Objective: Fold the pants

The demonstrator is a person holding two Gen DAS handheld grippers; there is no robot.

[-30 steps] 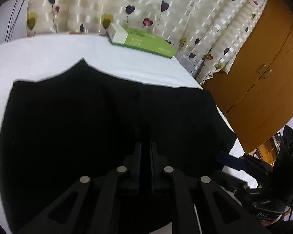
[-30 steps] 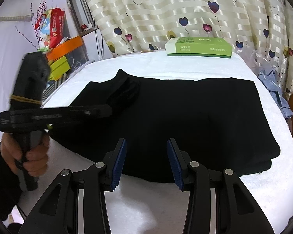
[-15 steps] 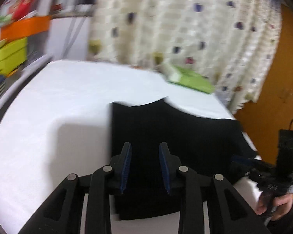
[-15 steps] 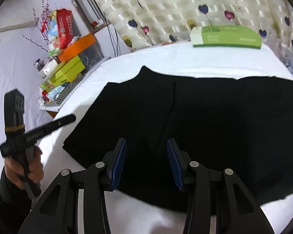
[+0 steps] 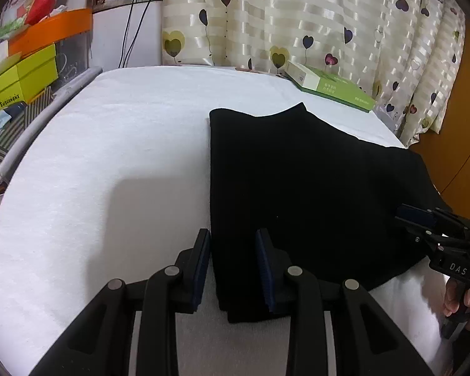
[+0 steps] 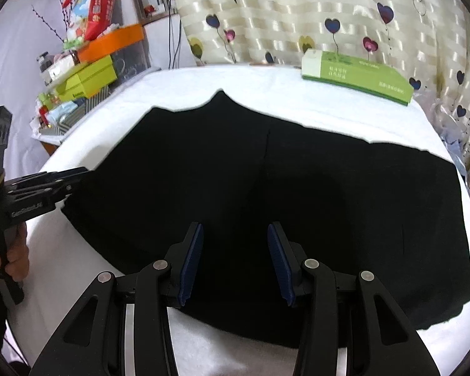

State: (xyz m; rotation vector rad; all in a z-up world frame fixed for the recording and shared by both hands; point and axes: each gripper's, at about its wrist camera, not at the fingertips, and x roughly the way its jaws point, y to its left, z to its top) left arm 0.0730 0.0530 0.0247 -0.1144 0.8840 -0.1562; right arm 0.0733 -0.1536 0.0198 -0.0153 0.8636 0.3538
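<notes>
**Taking the left edge for the next fold**

The black pants (image 6: pixel 297 203) lie flat on the white tabletop (image 5: pixel 109 156), already folded into a broad rectangle, with a green box (image 6: pixel 357 75) well apart at the far side near the curtain (image 6: pixel 297 9). The likely step in hand is picking up the left end to carry it over to the right.

The left hand-held gripper (image 5: pixel 233 269) has just been opening: its jaws stand partly apart, astride the near left corner of the pants, with cloth showing between them but neither pad visibly pressing on it. The right hand-held gripper (image 6: pixel 233 263) hovers over the near middle of the pants, jaws wide and holding nothing.

To do this well, in my judgement:

1. Lower the left jaws so that all layers at the corner sit between the pads before closing; the stack looks thick there, and a shallow bite may take only the top layer.
2. Take the edge squarely, so the fold line stays straight.
3. Use the right tool to pin the middle or grip the near hem, so the lower layers do not drag.
4. Lift only enough to clear the cloth, then lay edge on edge.
</notes>
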